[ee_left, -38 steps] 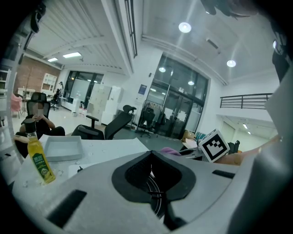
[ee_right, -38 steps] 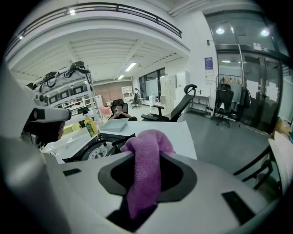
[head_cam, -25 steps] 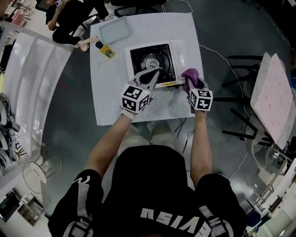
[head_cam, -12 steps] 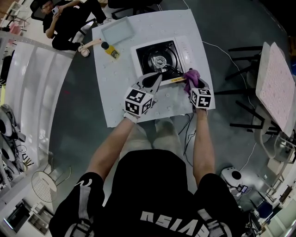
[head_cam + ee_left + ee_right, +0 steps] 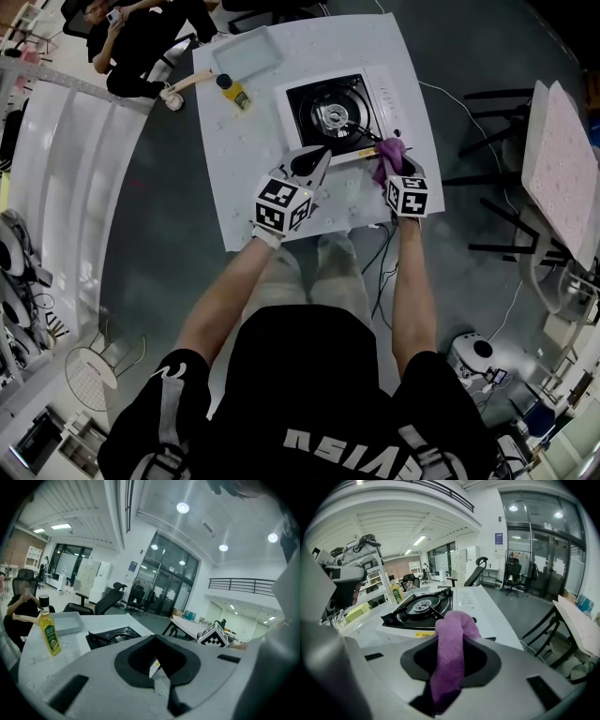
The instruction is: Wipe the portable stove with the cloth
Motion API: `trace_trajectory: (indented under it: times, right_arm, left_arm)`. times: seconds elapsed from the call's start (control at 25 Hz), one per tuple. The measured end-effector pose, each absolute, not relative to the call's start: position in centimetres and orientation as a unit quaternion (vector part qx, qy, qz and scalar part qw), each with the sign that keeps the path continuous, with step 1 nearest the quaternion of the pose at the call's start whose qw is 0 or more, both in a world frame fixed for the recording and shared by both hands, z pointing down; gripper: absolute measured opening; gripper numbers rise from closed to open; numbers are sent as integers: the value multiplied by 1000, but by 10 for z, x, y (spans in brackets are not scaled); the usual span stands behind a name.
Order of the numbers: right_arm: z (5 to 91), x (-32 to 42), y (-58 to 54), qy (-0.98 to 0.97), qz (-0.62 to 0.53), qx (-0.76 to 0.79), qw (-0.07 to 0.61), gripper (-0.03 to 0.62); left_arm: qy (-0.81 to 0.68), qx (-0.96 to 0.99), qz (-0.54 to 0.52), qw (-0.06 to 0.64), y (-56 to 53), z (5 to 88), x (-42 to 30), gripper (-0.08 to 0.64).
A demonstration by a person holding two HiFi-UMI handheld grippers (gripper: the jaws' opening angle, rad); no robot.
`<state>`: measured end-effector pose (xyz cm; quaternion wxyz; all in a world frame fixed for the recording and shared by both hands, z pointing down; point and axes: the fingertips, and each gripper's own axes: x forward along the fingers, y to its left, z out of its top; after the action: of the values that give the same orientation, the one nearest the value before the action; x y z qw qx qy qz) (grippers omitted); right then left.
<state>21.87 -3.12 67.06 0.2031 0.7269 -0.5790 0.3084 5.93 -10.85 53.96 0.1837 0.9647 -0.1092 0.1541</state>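
Pulled back off the top of the portable stove (image 5: pixel 380 98) since a second ago, the left claw (image 5: pixel 317 159) sits clenched and empty at its front edge, centre frame, while just right the right claw (image 5: pixel 388 167) clamps the purple cloth (image 5: pixel 390 150) at the stove's lower-right corner.

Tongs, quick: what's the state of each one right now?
Left tongs: closed, nothing held.
Right tongs: closed on the purple cloth.
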Motion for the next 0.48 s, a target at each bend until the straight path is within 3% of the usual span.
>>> trace_trajectory:
  times: [0.48]
  right_arm:
    - [669, 173, -39, -604, 294, 706, 224, 112]
  left_arm:
    - [-114, 964, 148, 189, -106, 538, 32, 6]
